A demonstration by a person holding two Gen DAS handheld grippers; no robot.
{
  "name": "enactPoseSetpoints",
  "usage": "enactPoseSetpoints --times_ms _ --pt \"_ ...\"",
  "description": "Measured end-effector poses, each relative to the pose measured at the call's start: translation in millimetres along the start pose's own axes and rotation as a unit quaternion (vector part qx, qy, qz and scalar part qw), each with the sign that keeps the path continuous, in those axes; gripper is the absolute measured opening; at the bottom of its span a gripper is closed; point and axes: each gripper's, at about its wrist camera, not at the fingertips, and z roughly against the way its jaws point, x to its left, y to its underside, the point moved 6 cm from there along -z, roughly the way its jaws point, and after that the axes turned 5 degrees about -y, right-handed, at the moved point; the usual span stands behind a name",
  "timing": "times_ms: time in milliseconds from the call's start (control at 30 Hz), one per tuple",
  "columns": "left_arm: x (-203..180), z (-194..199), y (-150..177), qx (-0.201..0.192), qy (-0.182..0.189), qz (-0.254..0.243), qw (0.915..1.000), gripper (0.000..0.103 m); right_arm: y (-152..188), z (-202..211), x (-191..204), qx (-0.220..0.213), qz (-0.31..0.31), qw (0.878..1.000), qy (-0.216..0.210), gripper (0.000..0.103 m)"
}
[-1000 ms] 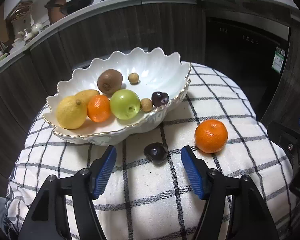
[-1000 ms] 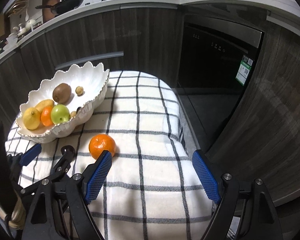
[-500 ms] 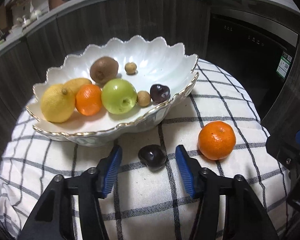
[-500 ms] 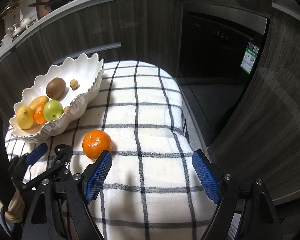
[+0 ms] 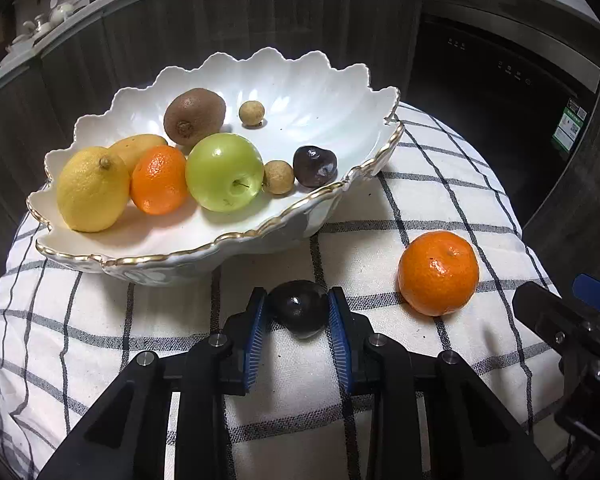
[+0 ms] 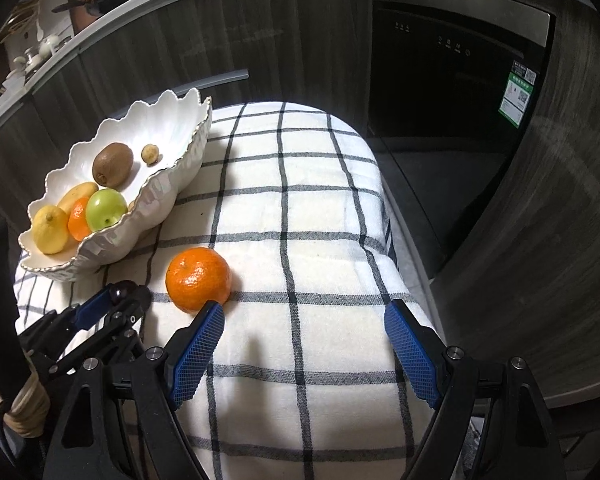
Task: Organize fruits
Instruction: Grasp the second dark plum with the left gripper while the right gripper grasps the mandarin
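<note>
With my left gripper [image 5: 298, 322] clenched on the dark plum [image 5: 299, 312], both blue pads pressed against its sides, I judge the pick of this fruit is in hand — the plum sits on the checked cloth [image 5: 420, 200] just in front of the bowl [image 5: 320, 92]. Next I must lift it over the bowl's gold rim and set it inside, where another plum [image 5: 314, 166], a green apple [image 5: 224, 172], a lemon [image 5: 92, 189], a kiwi [image 5: 194, 116] and a small orange [image 5: 159, 179] already lie. The near rim stands in the way, so the lift needs height first.

From the right wrist, my right gripper [image 6: 305, 354] is spread wide and holds nothing. A loose mandarin [image 6: 198, 279] rests on the cloth to the right of the bowl [image 6: 172, 184], just ahead of one blue pad [image 6: 196, 350] — I judge it the next fruit to go in.
</note>
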Motion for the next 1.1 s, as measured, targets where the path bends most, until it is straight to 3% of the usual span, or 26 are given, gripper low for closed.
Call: enactPoseSetpoints --times_ms 367,900,1100 --pt "13 16 2 -0.012 -0.003 -0.007 0.9999 0.03 -6 10 12 -0.012 0.018 1.0 -0.003 0.083" --pt "87 35 17 -0.012 -0.041 0.025 0.9988 0.03 -17 -24 65 0.005 0.09 0.996 -0.011 0.082" --pt "98 32 21 -0.007 -0.042 0.038 0.9984 0.03 -19 -42 75 0.018 0.102 0.995 -0.01 0.068"
